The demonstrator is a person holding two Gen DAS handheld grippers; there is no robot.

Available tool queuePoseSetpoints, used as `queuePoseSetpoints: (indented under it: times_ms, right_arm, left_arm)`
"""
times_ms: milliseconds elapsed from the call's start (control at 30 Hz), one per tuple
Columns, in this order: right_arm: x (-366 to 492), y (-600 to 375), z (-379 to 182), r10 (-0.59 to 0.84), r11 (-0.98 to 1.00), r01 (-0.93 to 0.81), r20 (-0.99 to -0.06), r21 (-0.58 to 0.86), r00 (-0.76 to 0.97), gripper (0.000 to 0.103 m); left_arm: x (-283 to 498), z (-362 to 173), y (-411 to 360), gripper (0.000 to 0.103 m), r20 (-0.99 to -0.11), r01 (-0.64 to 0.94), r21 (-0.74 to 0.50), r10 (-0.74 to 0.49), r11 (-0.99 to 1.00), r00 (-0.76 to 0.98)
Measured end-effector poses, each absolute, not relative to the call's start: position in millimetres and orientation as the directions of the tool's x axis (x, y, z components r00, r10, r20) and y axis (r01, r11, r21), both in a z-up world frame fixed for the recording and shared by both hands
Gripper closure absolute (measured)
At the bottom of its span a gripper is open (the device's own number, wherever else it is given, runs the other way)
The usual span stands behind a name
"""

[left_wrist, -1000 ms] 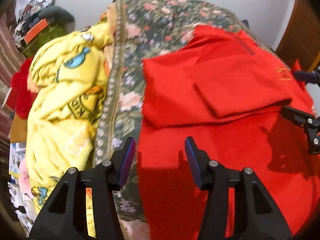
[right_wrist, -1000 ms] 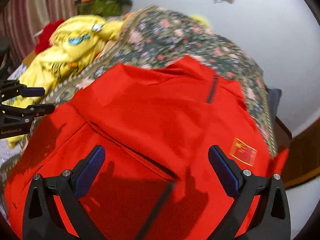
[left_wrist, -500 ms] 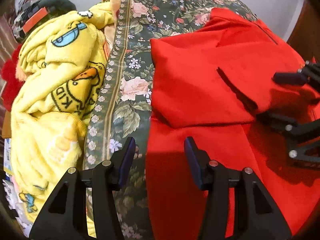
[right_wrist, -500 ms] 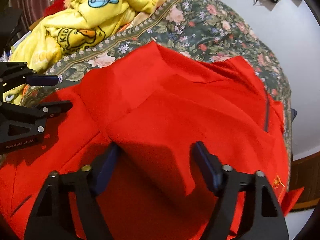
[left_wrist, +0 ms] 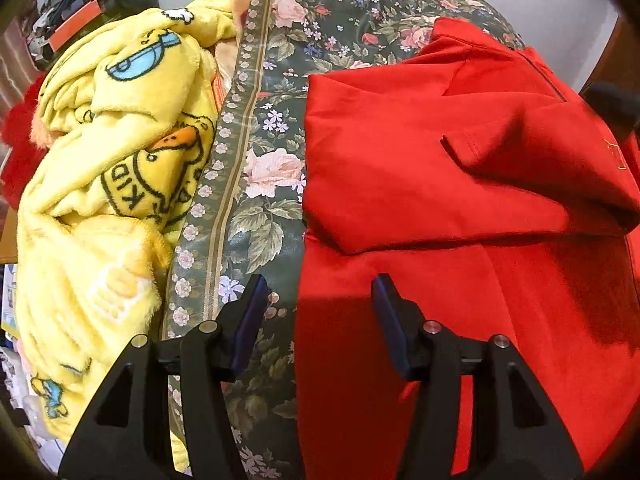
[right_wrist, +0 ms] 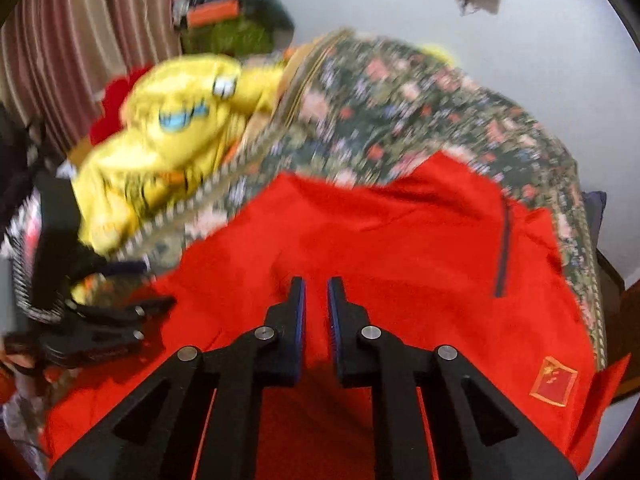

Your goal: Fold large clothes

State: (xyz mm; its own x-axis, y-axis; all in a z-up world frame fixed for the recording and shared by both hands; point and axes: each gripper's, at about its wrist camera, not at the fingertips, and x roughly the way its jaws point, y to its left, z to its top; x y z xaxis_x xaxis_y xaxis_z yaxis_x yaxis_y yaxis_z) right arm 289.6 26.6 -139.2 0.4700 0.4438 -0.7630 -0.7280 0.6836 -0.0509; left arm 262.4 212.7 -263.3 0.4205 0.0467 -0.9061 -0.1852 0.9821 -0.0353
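Observation:
A large red garment [left_wrist: 420, 168] lies partly folded on a floral bedspread [left_wrist: 280, 80]. My left gripper [left_wrist: 318, 312] hovers low over the garment's left edge, jaws apart and opening a little; the cloth edge lies beneath and between them, unpressed. In the right wrist view my right gripper [right_wrist: 316, 300] is shut on a pinched fold of the red garment [right_wrist: 400, 240], which is raised off the layer below. The left gripper [right_wrist: 152, 284] shows at the left there. A yellow badge [right_wrist: 554, 380] marks the garment's near right corner.
A rumpled yellow cartoon blanket [left_wrist: 112, 160] lies along the left of the bedspread [right_wrist: 400, 112], with red fabric and clutter beyond it. A white wall stands behind the bed, striped curtains [right_wrist: 80, 40] at the left, and a wooden edge at the far right.
My right gripper's jaws closed from wide apart onto a fold of the red garment and lifted it. My left gripper sank a little toward the cloth edge, then held still.

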Motion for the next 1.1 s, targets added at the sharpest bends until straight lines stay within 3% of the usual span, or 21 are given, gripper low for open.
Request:
queuePoseSetpoints:
  times_ms: [167,333,467,500,700,1033,1100]
  right_arm:
    - [298.3,-13.2,-100.6,0.463,0.734,-0.678,-0.7,-0.041,0.544,0.093]
    - [301.2,-36.3,-98.6,0.457,0.741,-0.671,-0.722,-0.012,0.519,0.092]
    - [291.7,-31.5,-123.4,0.423,0.708,-0.705,-0.775,-0.041,0.47,0.06]
    - [288.2,-28.8,-128.8,0.424,0.692,-0.721,-0.783,-0.044,0.455,0.059]
    - [264.5,16.0,-168.1,0.42,0.567,-0.821,-0.839,-0.056,0.347,0.059]
    - [275.4,62.6,-212.0,0.335,0.52,-0.851,-0.901,-0.067,0.276,0.059]
    - [278.4,63.9,-214.6,0.335,0.526,-0.848,-0.902,-0.059,0.271,0.069]
  left_arm:
    - [264.9,-253.3,204.6,0.049,-0.9,-0.165,-0.059,0.019,0.985,0.435]
    - [267.9,-236.1,183.6,0.049,-0.889,-0.115,-0.056,0.003,0.992,0.458]
    - [260.4,-221.2,171.8,0.047,-0.867,-0.099,-0.091,-0.03,0.991,0.498]
    - [258.1,-219.5,171.6,0.047,-0.863,-0.103,-0.09,-0.026,0.991,0.505]
    - [246.6,-233.3,185.8,0.046,-0.884,-0.151,-0.037,0.038,0.988,0.467]
    - [223.2,-254.3,221.1,0.046,-0.9,-0.223,-0.11,-0.002,0.969,0.436]
    - [223.2,-257.2,223.1,0.046,-0.899,-0.223,-0.119,-0.009,0.968,0.437]
